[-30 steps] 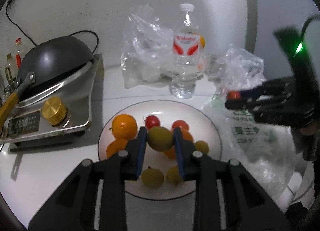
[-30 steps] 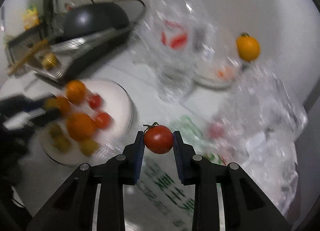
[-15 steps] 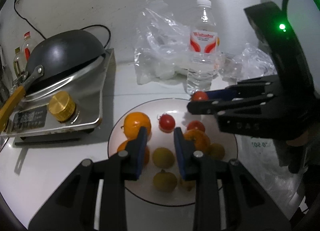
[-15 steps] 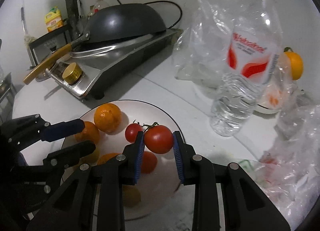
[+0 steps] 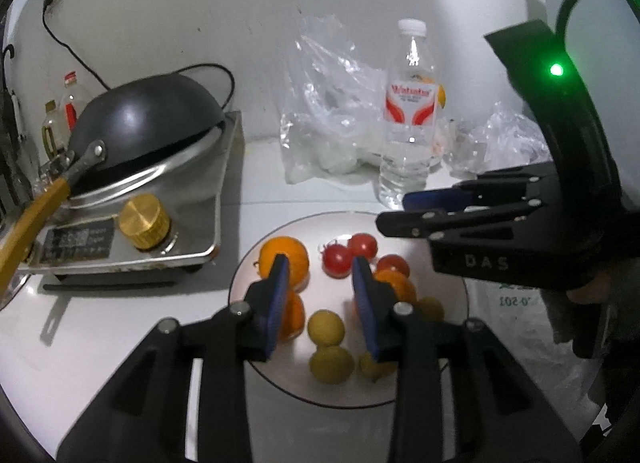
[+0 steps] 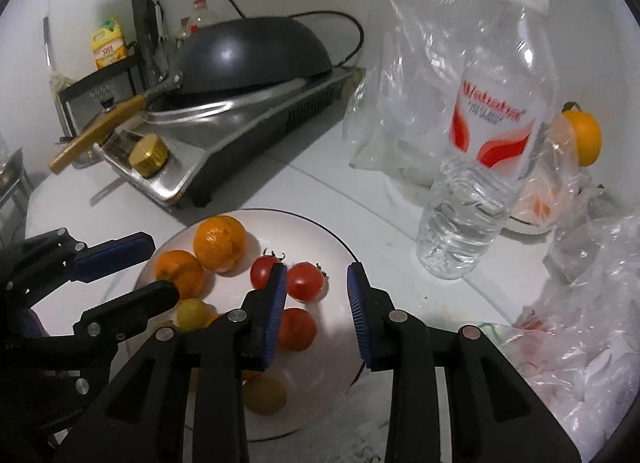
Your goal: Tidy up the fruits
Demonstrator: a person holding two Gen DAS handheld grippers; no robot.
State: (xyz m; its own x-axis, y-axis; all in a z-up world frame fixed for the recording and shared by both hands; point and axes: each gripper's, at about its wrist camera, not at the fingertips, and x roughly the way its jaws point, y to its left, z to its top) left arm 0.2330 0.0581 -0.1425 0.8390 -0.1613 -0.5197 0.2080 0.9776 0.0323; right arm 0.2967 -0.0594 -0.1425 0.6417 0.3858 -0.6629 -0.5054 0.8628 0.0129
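Right wrist view: white counter (image 6: pixel 312 191), fruit plate (image 6: pixel 320 223), stove (image 6: pixel 240 119); both jaws opening, empty.

Both wrist cams close, angled down, sharing plate (image 5: pixel 448 383) w/ fruit

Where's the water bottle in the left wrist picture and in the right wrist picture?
Left wrist view: water bottle stands upper centre-right, behind the white plate.
Right wrist view: water bottle stands upper right, right of the plate.
Shared landmark: the black wok on the cooker.
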